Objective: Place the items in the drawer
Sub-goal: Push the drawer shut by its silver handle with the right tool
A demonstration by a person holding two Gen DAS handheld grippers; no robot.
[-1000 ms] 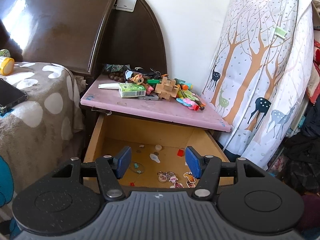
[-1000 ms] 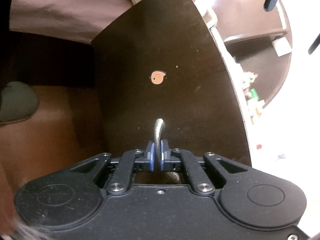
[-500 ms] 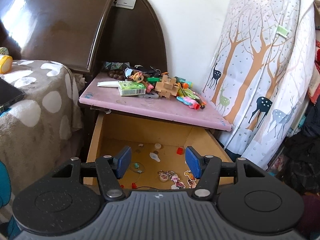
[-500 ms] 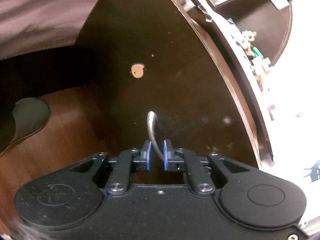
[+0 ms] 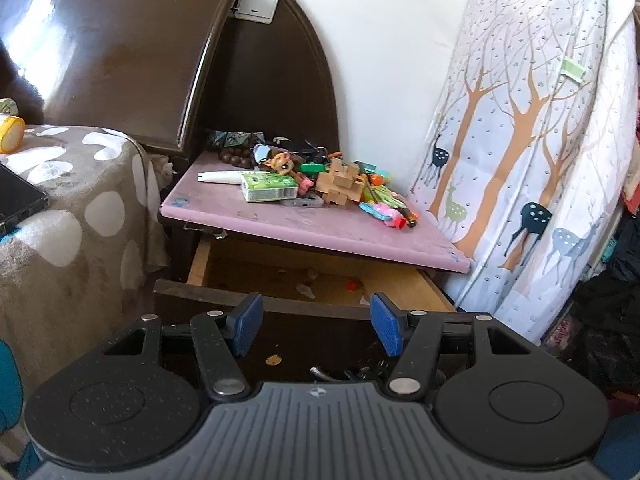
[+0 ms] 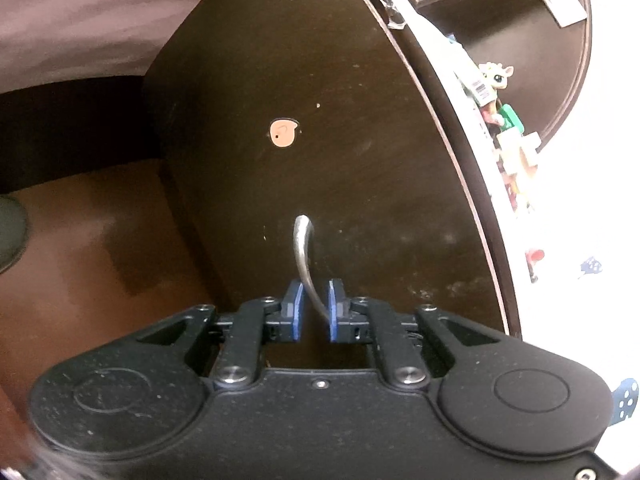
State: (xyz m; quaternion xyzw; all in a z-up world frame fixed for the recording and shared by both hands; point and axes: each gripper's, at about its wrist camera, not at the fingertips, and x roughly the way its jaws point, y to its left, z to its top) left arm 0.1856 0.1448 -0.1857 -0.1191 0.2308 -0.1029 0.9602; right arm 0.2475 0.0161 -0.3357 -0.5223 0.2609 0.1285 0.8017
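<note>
Wooden drawer part-open under the nightstand's pink top. Rigid, likely stiff to slide; best taken by the metal loop handle on the drawer front. Right gripper slightly apart, loose around that handle. Left gripper apart, empty, before the drawer front.

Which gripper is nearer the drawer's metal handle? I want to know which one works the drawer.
Right. The right gripper has the metal handle between its blue pads. The left gripper hangs open above the drawer front, clear of the handle.

Tabletop overhangs half-open drawer
</note>
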